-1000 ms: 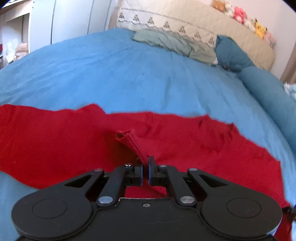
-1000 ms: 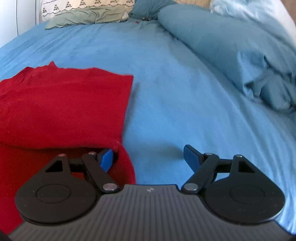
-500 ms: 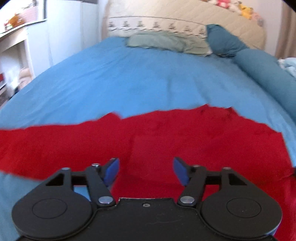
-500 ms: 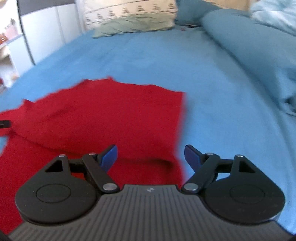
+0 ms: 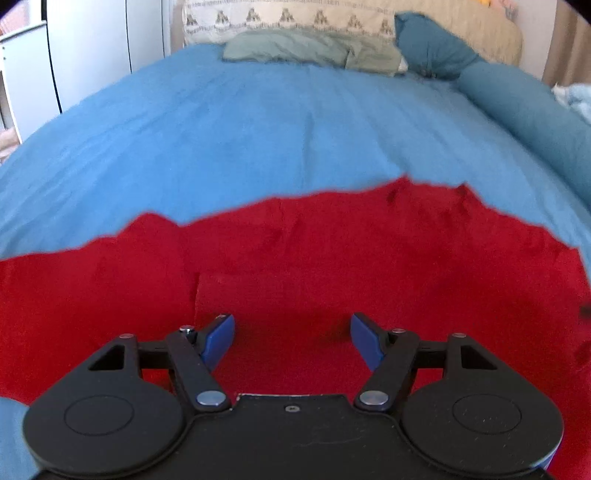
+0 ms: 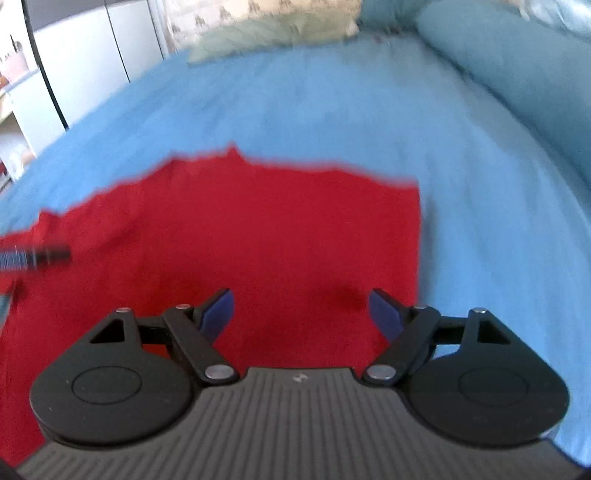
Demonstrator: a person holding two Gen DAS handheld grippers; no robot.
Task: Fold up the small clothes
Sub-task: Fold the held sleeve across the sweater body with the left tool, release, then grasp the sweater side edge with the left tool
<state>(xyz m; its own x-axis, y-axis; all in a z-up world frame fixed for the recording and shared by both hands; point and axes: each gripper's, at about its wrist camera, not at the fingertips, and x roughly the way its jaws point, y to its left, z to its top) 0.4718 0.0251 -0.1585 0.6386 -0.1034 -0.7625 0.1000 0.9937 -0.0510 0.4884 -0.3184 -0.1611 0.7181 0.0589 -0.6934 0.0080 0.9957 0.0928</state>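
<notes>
A red garment [image 5: 332, 258] lies flat on the blue bed cover [image 5: 258, 129], with a folded layer edge showing near its left middle. It also shows in the right wrist view [image 6: 277, 229], with its straight right edge on the blue cover [image 6: 480, 203]. My left gripper [image 5: 291, 334] is open and empty, held just above the red cloth. My right gripper [image 6: 301, 308] is open and empty above the garment's right part. The right wrist view is blurred by motion. A dark part of the other gripper [image 6: 40, 254] shows at its left edge.
Pillows [image 5: 314, 48] and a beige headboard [image 5: 288, 16] stand at the bed's far end. A teal bolster [image 5: 517, 107] runs along the right side. White cupboards [image 5: 92, 55] stand to the left of the bed.
My left gripper let go of the pinched red fold and opened. Both grippers drew back and rose, and the garment now lies flatter. My right gripper shifted left over the cloth.
</notes>
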